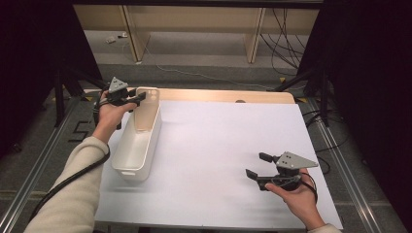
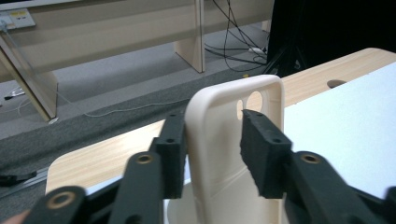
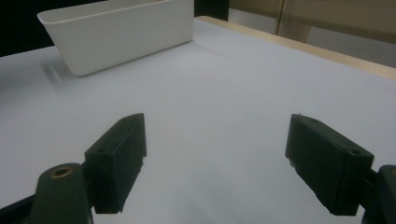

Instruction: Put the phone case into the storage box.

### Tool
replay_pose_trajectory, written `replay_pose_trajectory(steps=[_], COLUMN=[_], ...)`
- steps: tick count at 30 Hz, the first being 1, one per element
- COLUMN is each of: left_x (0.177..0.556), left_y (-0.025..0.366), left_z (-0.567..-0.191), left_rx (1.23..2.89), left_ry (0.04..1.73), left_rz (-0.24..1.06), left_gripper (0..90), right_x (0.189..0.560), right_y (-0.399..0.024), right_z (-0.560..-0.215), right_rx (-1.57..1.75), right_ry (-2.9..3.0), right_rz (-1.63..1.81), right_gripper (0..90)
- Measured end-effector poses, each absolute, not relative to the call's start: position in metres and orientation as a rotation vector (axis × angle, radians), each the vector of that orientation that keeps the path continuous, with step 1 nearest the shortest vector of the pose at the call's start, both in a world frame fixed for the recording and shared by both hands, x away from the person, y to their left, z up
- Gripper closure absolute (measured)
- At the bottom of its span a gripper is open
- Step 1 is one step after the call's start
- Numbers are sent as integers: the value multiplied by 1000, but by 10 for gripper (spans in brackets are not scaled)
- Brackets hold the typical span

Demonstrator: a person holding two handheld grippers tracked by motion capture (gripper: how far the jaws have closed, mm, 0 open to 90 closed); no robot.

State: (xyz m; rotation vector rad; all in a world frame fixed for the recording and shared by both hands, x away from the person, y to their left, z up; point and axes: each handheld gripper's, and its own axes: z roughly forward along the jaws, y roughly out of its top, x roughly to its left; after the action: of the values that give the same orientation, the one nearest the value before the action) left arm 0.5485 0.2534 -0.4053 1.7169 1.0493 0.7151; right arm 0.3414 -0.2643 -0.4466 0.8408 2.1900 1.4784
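A cream phone case (image 1: 146, 108) stands on end in the far end of a white plastic bin (image 1: 137, 141); the left gripper (image 1: 132, 99) straddles it; the right gripper (image 1: 257, 165) hovers, jaws apart, over the white table mat (image 1: 218, 160).

The white sheet on the table (image 1: 218, 160) lies bare between the white bin (image 1: 138, 145) at its left edge and the right gripper (image 1: 257, 166) near its front right, giving wide passage. A cream phone case (image 1: 147, 109) stands upright in the bin's far end, blocking that end; the left gripper (image 1: 137, 100) straddles it.
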Motion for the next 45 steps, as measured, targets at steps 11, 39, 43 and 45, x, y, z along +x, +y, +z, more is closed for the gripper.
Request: replay_pose_trajectory(steps=[11, 39, 43, 45], left_x=[551, 543, 550, 554], left_y=[246, 271, 270, 269], left_z=[-405, -393, -401, -404], left_rx=[1723, 1629, 1647, 1664], left_ry=[1107, 1310, 1346, 1347], left_rz=[726, 800, 780, 778], left_gripper=[321, 896, 896, 896], right_x=[341, 342, 342, 342], right_y=[-264, -264, -264, -265], right_z=[-446, -447, -447, -447], right_rx=[841, 839, 840, 839], right_ry=[2199, 2203, 2203, 2200], right_rz=[1476, 1475, 1478, 1474], right_gripper=[215, 214, 214, 214])
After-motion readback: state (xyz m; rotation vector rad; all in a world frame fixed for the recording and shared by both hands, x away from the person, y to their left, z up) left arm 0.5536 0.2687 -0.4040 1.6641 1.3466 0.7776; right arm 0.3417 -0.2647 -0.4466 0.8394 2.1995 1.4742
